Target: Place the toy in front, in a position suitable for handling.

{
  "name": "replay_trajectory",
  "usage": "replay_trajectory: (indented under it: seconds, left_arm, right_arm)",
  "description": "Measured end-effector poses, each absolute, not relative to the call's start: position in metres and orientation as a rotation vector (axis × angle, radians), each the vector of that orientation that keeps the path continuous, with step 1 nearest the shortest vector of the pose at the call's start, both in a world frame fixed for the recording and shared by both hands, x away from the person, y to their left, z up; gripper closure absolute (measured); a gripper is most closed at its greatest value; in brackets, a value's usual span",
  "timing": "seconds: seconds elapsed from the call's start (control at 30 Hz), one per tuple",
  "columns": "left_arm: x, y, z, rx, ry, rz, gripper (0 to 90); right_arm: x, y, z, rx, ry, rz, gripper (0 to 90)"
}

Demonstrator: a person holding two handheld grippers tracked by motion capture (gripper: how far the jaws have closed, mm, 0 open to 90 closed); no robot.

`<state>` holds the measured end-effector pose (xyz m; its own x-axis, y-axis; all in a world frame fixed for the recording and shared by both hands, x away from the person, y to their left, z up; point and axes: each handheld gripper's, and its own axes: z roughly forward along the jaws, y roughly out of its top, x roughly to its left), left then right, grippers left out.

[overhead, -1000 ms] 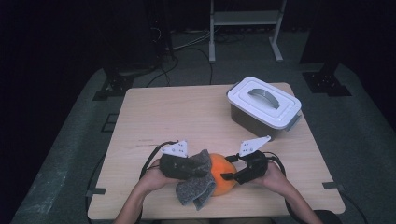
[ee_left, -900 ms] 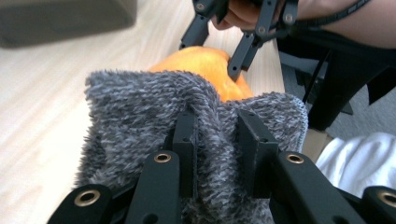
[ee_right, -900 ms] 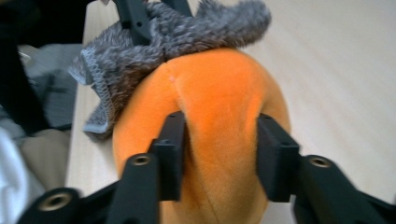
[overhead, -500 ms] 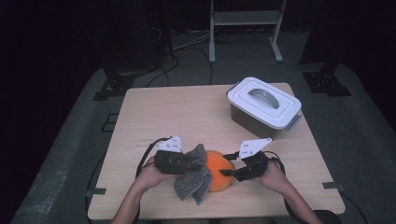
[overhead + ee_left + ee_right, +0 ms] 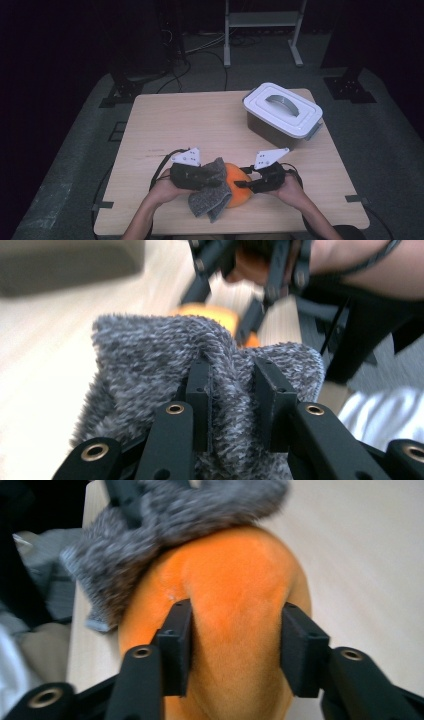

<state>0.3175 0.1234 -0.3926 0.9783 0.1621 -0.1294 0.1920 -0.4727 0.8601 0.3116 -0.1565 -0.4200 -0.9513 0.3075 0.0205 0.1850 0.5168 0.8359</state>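
Note:
A grey fuzzy cloth [image 5: 209, 194] hangs near the table's front edge, and my left gripper [image 5: 212, 181] is shut on it. In the left gripper view the cloth [image 5: 145, 355] is bunched between the pads of that gripper [image 5: 232, 375]. Beside it, partly under the grey cloth, sits an orange soft cloth bundle [image 5: 238, 189]. My right gripper [image 5: 243, 185] has just been closing its jaws on it. In the right gripper view the orange bundle [image 5: 235, 575] bulges between the pads of the gripper [image 5: 235, 625], which press its sides. The grey cloth [image 5: 165, 515] lies over its far end.
A white lidded box [image 5: 282, 112] with a handle stands at the back right of the wooden table [image 5: 200, 120]. Cables trail from both grippers. The dark floor and a metal stand lie beyond the table.
Both hands stay in about the same place. The grey cloth has shifted slightly over the orange bundle, and the right jaws have drawn in onto the bundle.

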Motion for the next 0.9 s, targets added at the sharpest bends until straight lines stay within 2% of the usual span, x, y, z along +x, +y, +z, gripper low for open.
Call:
replay_trajectory:
  seconds: [0.13, 0.27, 0.4, 0.5, 0.53, 0.63, 0.77, 0.83, 0.87, 0.9]
  left_arm:
    - [0.316, 0.124, -0.391, 2.09, 0.249, -0.003, 71.4]
    - [0.322, 0.134, -0.4, 2.121, 0.28, -0.02, 71.0]
    - [0.326, 0.143, -0.408, 2.178, 0.329, 0.027, 70.7]
    - [0.328, 0.142, -0.411, 2.139, 0.336, -0.02, 70.8]
    - [0.327, 0.14, -0.411, 2.131, 0.321, -0.032, 70.8]
    - [0.324, 0.133, -0.409, 2.136, 0.288, -0.043, 70.8]
    - [0.321, 0.128, -0.41, 2.134, 0.244, -0.091, 70.7]
    - [0.322, 0.127, -0.411, 2.139, 0.254, -0.083, 70.3]
    - [0.323, 0.128, -0.411, 2.14, 0.262, -0.075, 70.4]
    - [0.324, 0.13, -0.411, 2.138, 0.271, -0.064, 70.6]
  right_arm:
    - [0.306, -0.153, -0.417, 0.296, 2.602, 1.4, 53.0]
    - [0.308, -0.161, -0.419, 0.297, 2.615, 1.371, 53.5]
    - [0.31, -0.169, -0.418, 0.317, 2.602, 1.353, 53.5]
    - [0.311, -0.175, -0.417, 0.329, 2.581, 1.367, 53.2]
    - [0.312, -0.175, -0.418, 0.332, 2.588, 1.367, 51.5]
    - [0.314, -0.174, -0.417, 0.385, 2.621, 1.385, 35.6]
    - [0.319, -0.176, -0.416, 0.477, 2.645, 1.477, 28.2]
    - [0.32, -0.172, -0.42, 0.514, 2.656, 1.453, 31.8]
    - [0.32, -0.171, -0.422, 0.525, 2.656, 1.451, 38.5]
    - [0.318, -0.17, -0.422, 0.514, 2.64, 1.449, 48.8]
